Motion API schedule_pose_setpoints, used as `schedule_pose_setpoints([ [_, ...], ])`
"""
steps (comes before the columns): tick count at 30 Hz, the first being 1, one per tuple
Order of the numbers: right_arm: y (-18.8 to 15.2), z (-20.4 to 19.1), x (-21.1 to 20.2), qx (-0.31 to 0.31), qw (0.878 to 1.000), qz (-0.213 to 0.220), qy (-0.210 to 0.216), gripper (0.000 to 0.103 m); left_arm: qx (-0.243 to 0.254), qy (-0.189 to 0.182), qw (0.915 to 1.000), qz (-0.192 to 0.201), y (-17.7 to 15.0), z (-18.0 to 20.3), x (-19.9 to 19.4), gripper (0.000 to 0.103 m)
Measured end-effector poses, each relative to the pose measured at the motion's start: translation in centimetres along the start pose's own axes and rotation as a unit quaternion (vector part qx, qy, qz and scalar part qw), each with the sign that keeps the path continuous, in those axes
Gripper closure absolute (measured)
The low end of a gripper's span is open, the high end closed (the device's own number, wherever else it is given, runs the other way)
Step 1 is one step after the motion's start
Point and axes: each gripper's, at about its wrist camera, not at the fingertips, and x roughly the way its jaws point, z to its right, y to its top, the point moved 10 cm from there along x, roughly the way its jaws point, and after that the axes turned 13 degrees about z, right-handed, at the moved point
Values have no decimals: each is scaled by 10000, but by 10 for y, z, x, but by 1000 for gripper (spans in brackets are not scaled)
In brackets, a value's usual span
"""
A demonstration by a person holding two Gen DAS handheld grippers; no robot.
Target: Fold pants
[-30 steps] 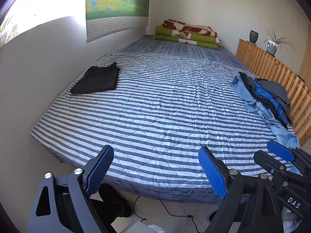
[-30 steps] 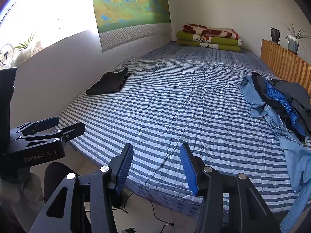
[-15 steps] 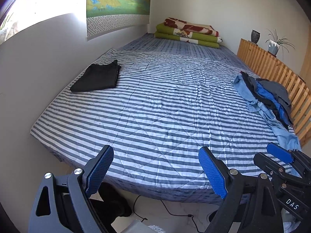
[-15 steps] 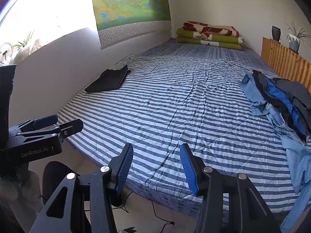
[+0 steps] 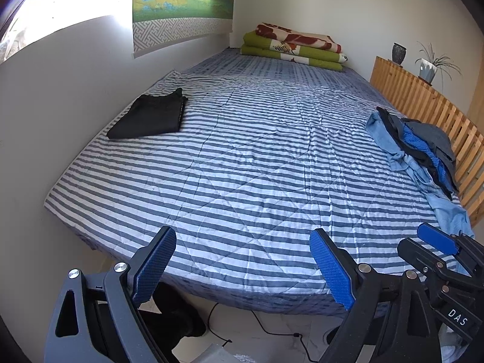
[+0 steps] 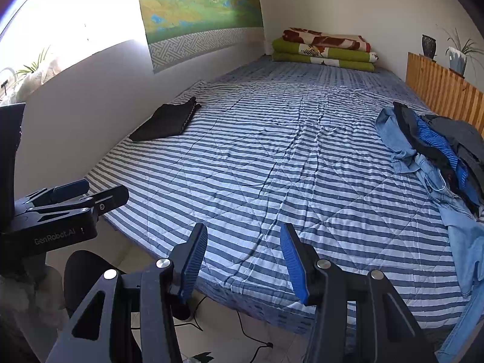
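Left wrist view: the left gripper (image 5: 242, 260) hangs over the near edge of the striped bed (image 5: 242, 157), jaws spread wide with nothing between them. The right gripper (image 5: 438, 242) shows at the lower right, also empty. One black folded garment (image 5: 151, 118) lies flat by the wall. The unfolded pile (image 5: 420, 148) of blue and dark clothes sits against the wooden rail (image 5: 423, 103), well apart from both grippers.

Right wrist view: the right gripper (image 6: 243, 260) has its jaws partly apart, holding nothing. The pile (image 6: 432, 157) spills toward the bed's near right corner (which piece is the pants I cannot tell). The light denim (image 6: 396, 139) looks soft and limp, fairly heavy, not slippery; it would likely drape and drag. A waistband or hem edge seems the best hold, pinched at two corners.
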Motion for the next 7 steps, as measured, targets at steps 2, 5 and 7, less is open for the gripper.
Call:
schedule_pose_setpoints([
  [2, -2, 3, 3, 36, 10000, -37, -16, 57, 7, -8, 10000, -34, 0, 1, 4, 11],
  [5, -5, 6, 7, 78, 9999, -64, -53, 57, 9, -65, 9999, -81, 0, 4, 12, 11],
  [7, -6, 10, 10, 110, 9999, -73, -82, 57, 88, -93, 9999, -83, 2, 7, 18, 11],
])
